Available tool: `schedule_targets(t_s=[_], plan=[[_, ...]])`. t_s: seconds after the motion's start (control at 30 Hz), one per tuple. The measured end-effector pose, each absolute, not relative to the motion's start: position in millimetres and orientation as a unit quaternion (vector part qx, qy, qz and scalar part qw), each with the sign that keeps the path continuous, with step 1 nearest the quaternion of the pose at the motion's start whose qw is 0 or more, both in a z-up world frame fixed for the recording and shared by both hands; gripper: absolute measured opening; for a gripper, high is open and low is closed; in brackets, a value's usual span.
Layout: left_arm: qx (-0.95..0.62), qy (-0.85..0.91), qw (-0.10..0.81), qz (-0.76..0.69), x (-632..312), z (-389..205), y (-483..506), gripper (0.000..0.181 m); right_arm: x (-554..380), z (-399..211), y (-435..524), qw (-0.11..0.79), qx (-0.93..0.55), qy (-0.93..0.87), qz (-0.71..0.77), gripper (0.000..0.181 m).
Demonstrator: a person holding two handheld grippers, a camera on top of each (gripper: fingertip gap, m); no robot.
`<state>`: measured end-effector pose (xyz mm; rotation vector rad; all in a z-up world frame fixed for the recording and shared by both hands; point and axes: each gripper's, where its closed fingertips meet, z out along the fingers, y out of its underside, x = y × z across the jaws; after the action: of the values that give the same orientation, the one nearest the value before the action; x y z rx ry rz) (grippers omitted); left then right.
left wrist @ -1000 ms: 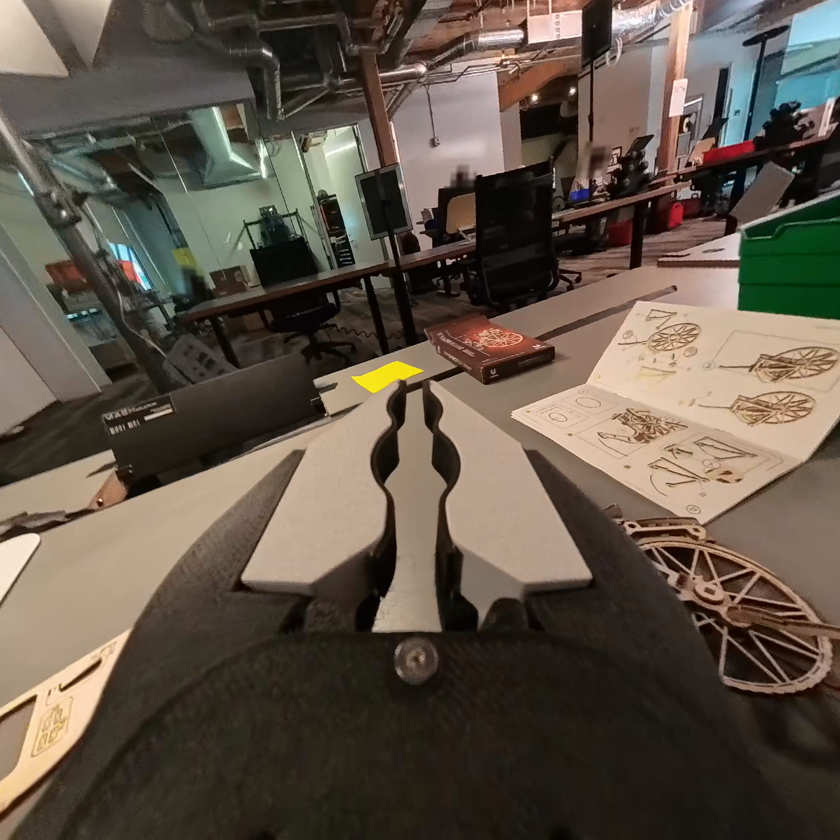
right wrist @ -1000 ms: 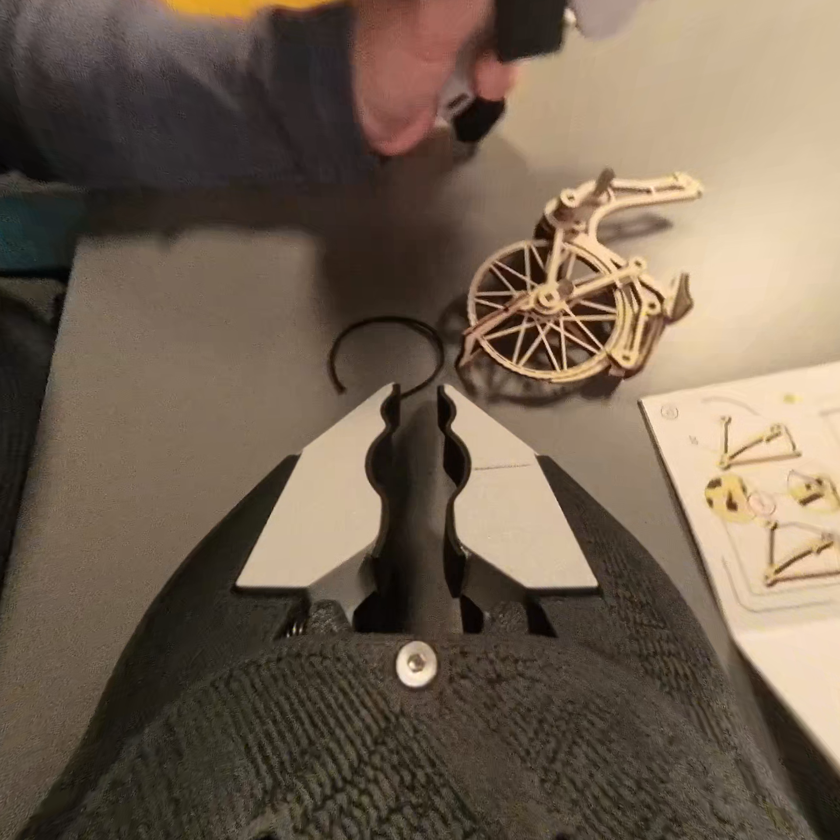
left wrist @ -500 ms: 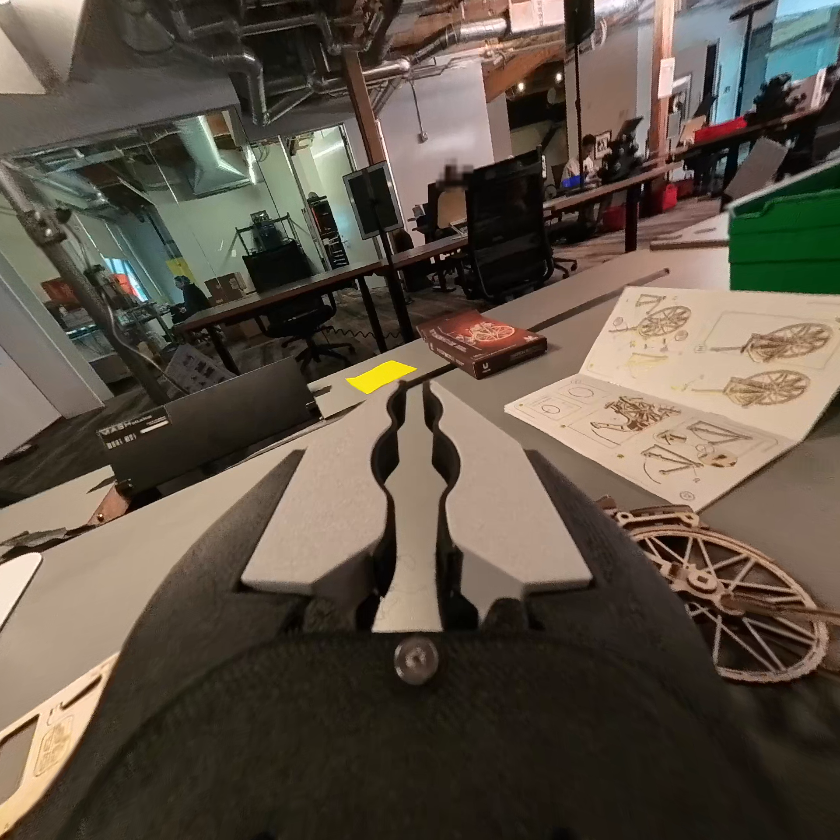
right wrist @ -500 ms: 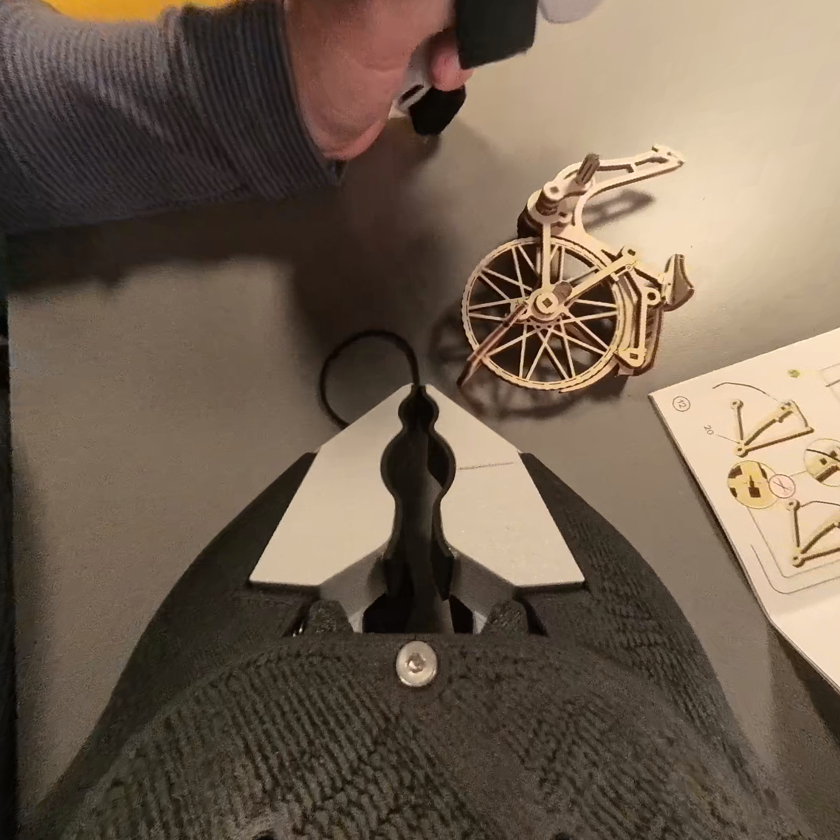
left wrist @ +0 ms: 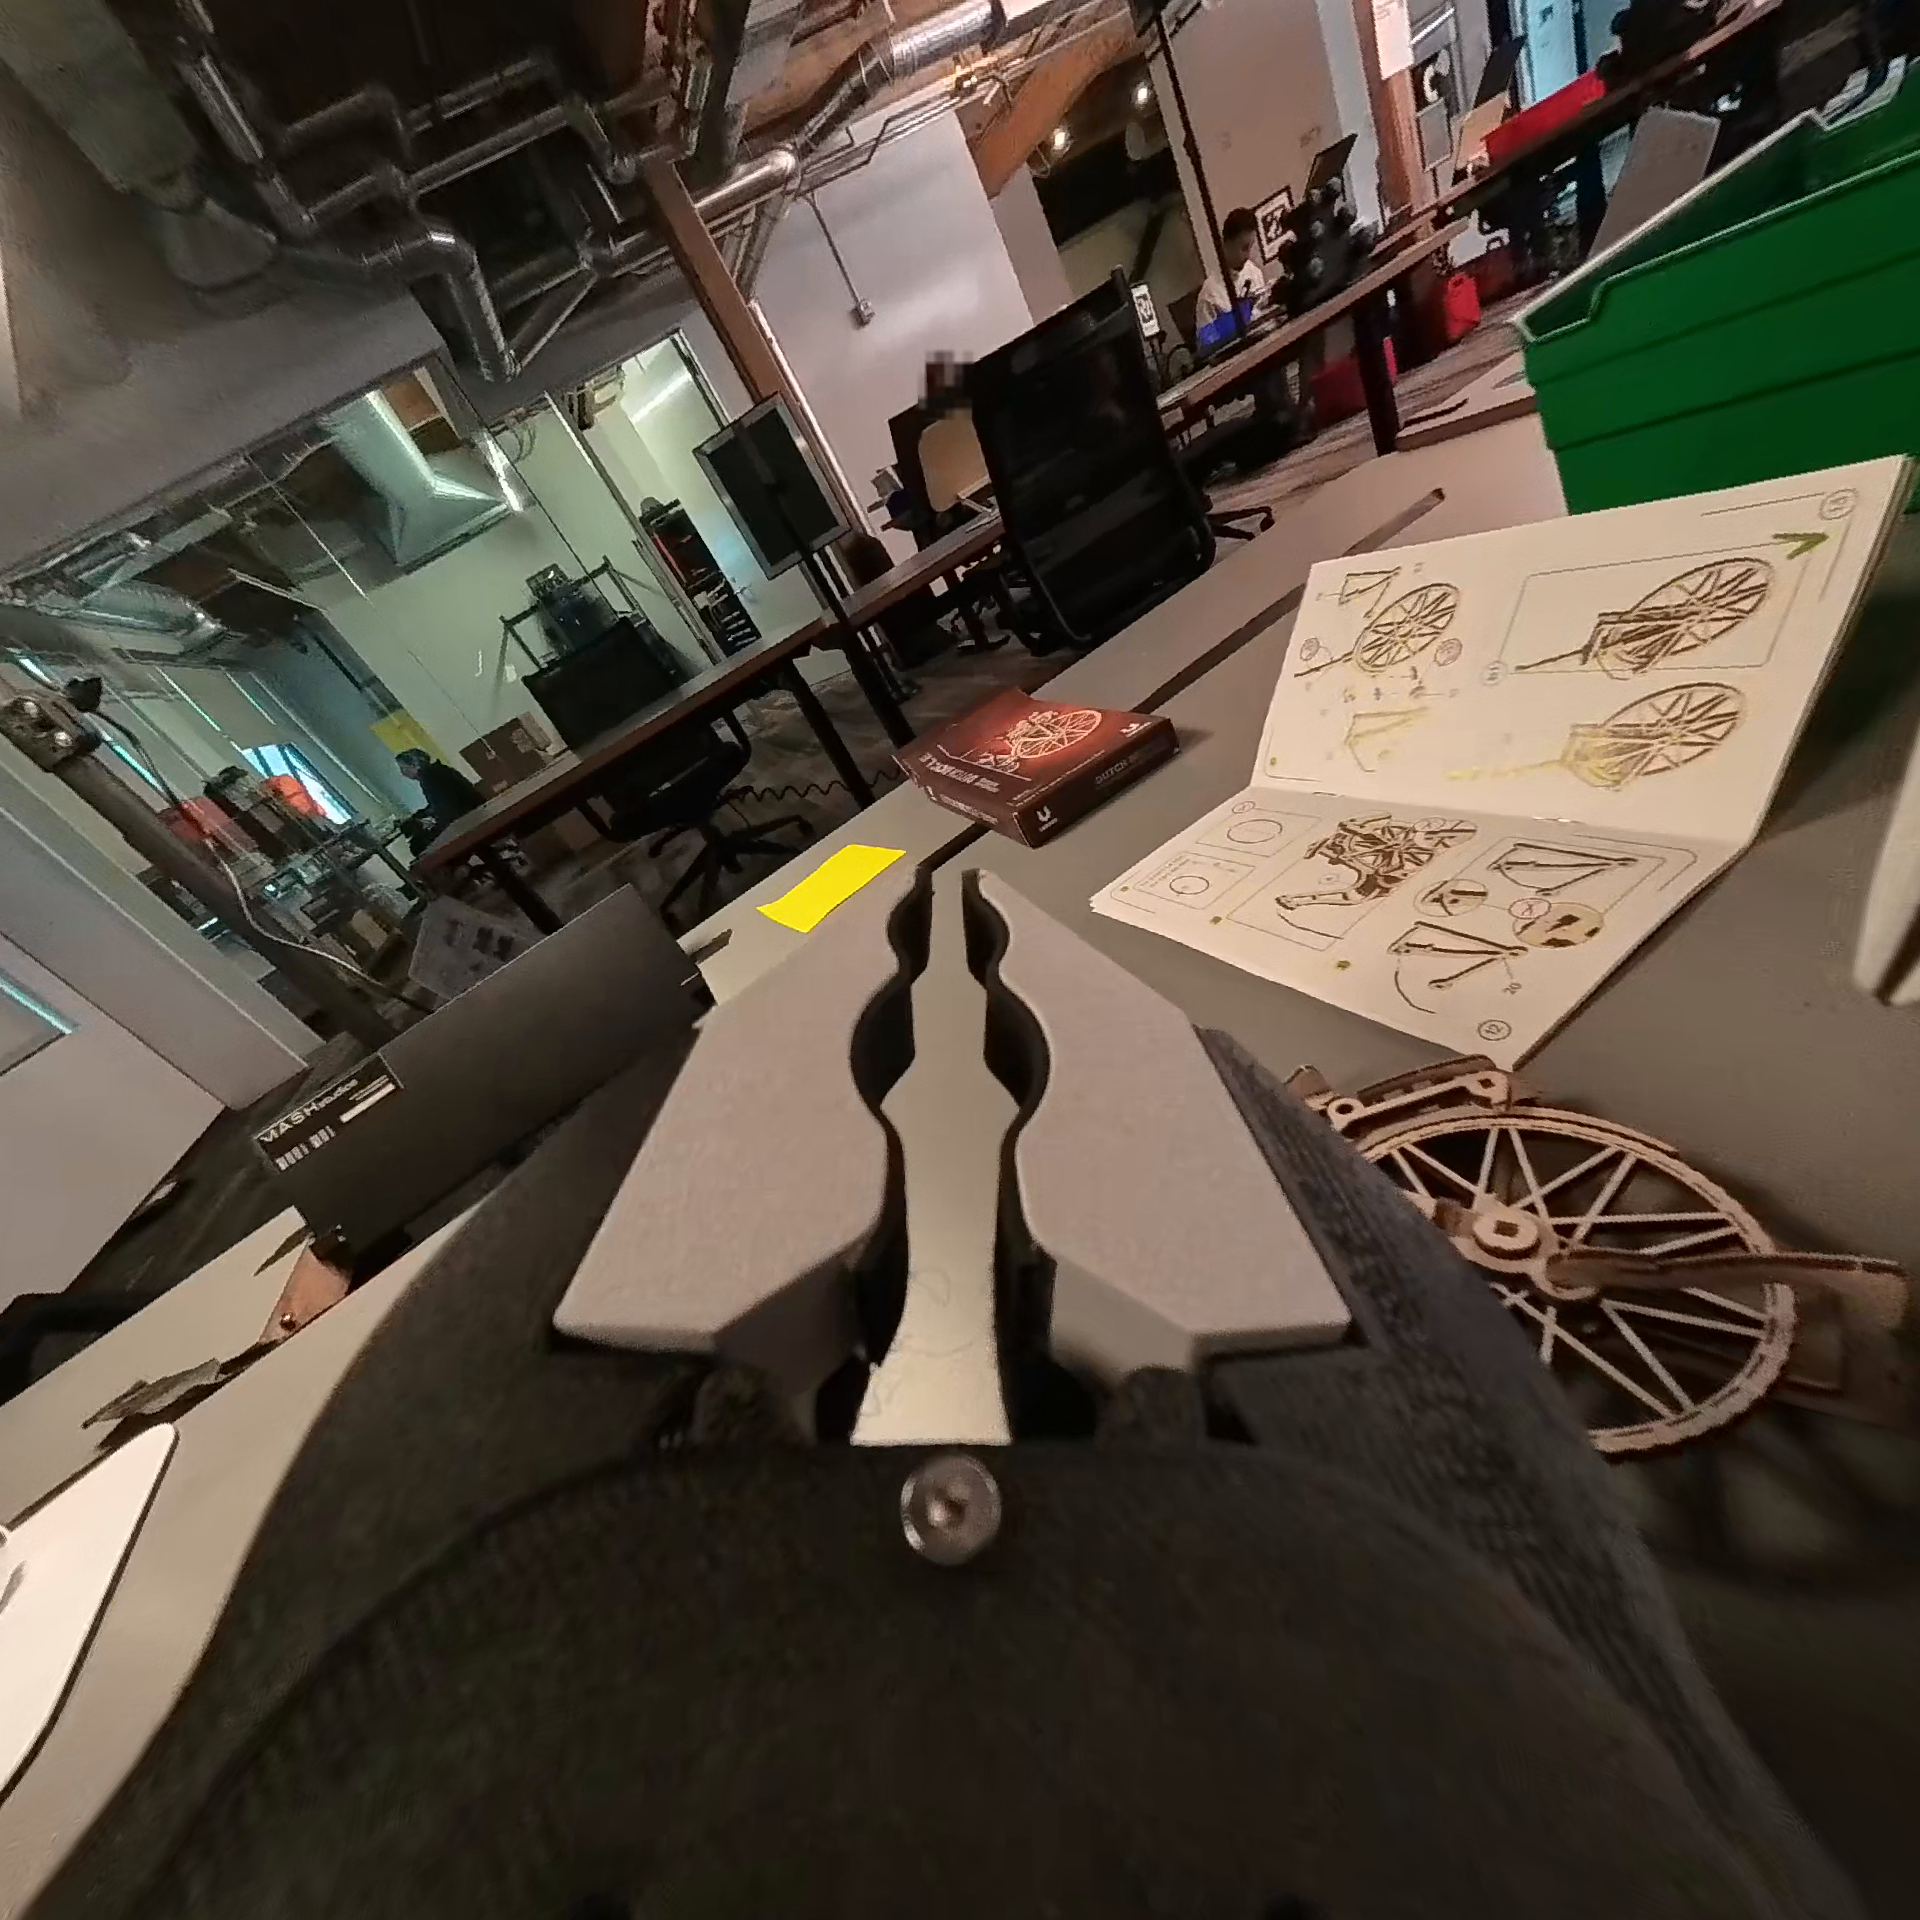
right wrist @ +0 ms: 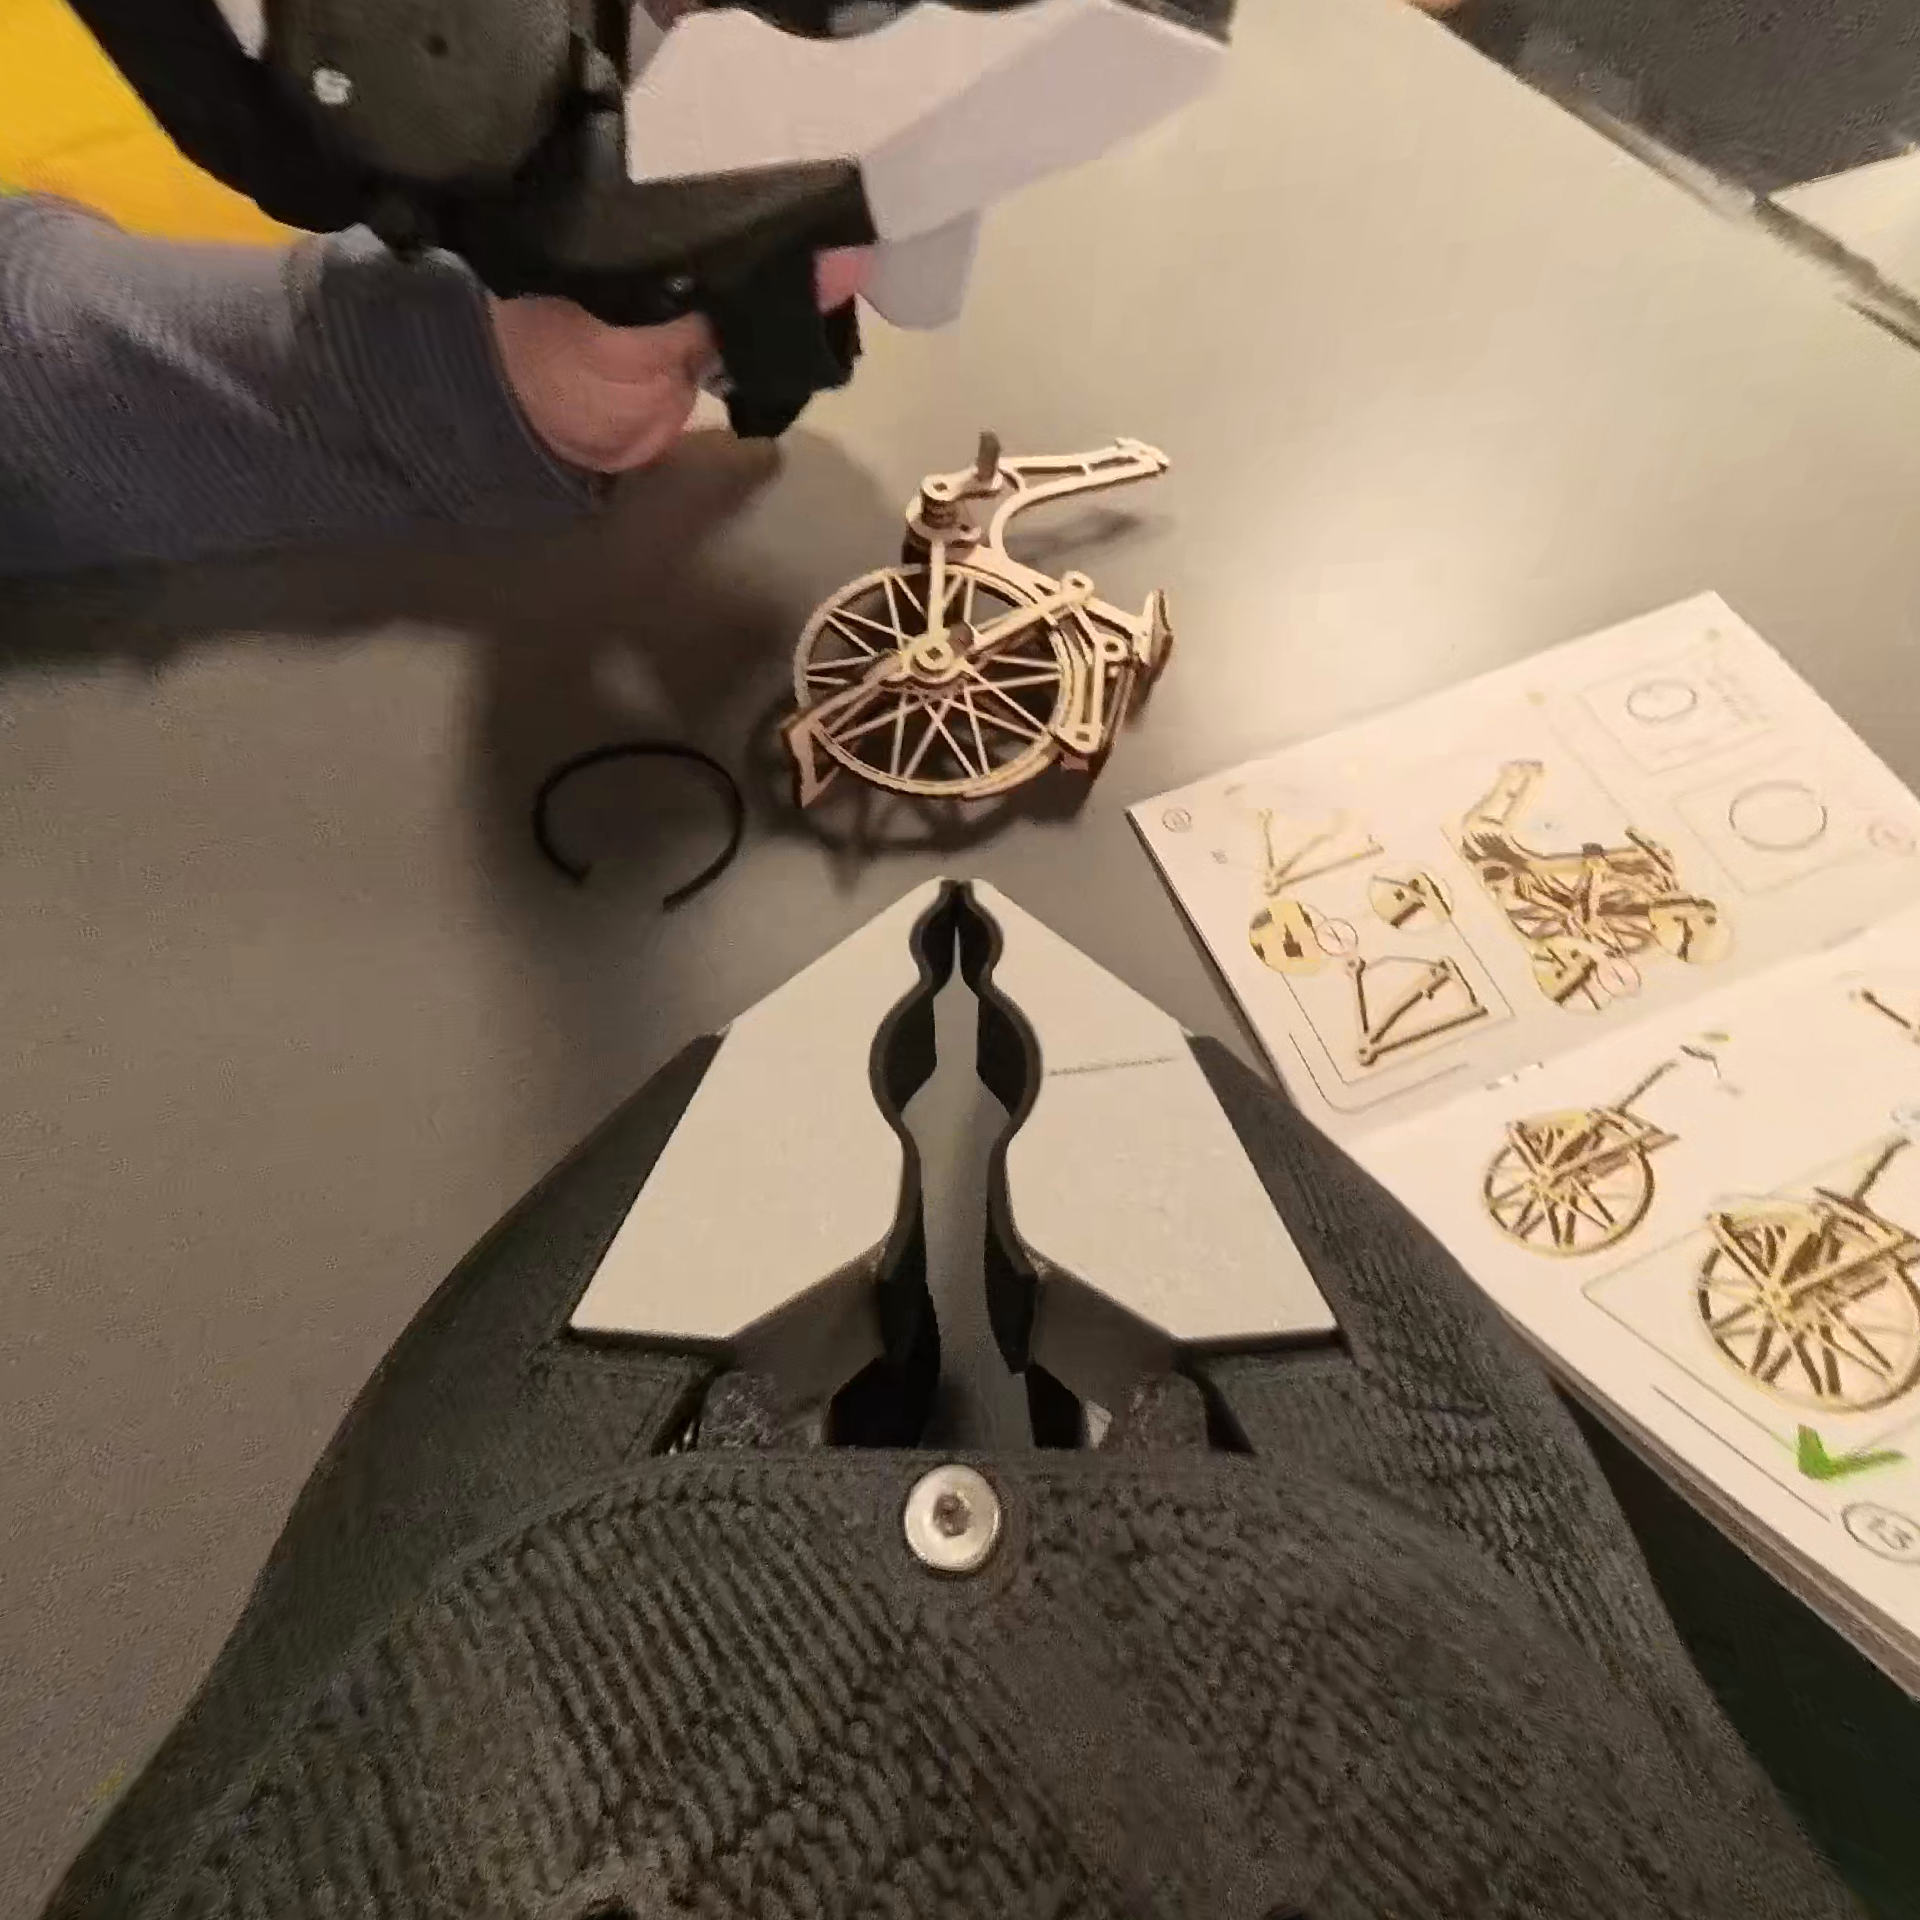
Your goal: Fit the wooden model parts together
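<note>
Pale laser-cut wooden model assembly [right wrist: 961, 665]: one unit, a spoked wheel in a curved frame with a small peg at its top, lying flat on the grey tabletop [right wrist: 260, 1039], touched by neither gripper. Thin black open ring [right wrist: 639, 821]: one, just left of the wheel, on the tabletop. Open white instruction booklet [right wrist: 1558, 1039]: one, to the right of the model, printed with wheel diagrams. Right gripper [right wrist: 956, 904]: pointed down at the tabletop near the ring, fingertips nearly touching, holding nothing. Left gripper [left wrist: 940, 883]: held low and nearly level over the tabletop, jaws a narrow gap apart, empty; the wheel lies just to its right. In the right wrist view a hand [right wrist: 613, 395] in a grey ribbed sleeve grips its black handle above the model. Dark red box [left wrist: 1039, 769]: one, beyond the booklet. Yellow slip [left wrist: 831, 899]: one. Green stacked bins [left wrist: 1745, 343]: far right.
</note>
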<state>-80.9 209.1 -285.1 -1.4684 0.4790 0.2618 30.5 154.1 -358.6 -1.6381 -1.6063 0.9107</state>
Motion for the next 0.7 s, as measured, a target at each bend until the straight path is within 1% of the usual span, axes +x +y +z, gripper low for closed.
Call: schedule_targets(t_s=[0.03,0.1,0.33,0.4,0.7], plan=[[-0.662,0.215,0.709,0.116,-81,-285,209,0.005,28,-357,150,0.333,-0.617,-0.62,0.352,0.0],[-0.666,0.215,0.706,0.11,-81,-287,210,0.004,23,-357,141,0.333,-0.599,-0.634,0.358,0.006],[-0.666,0.207,0.709,0.103,-82,-286,210,0.003,12,-369,114,0.302,-0.578,-0.67,0.355,0.008],[-0.667,0.205,0.709,0.1,-83,-286,210,0.003,10,-368,111,0.307,-0.573,-0.673,0.353,0.008],[-0.668,0.199,0.71,0.098,-84,-286,212,0.003,2,-378,105,0.288,-0.601,-0.667,0.334,0.018]])
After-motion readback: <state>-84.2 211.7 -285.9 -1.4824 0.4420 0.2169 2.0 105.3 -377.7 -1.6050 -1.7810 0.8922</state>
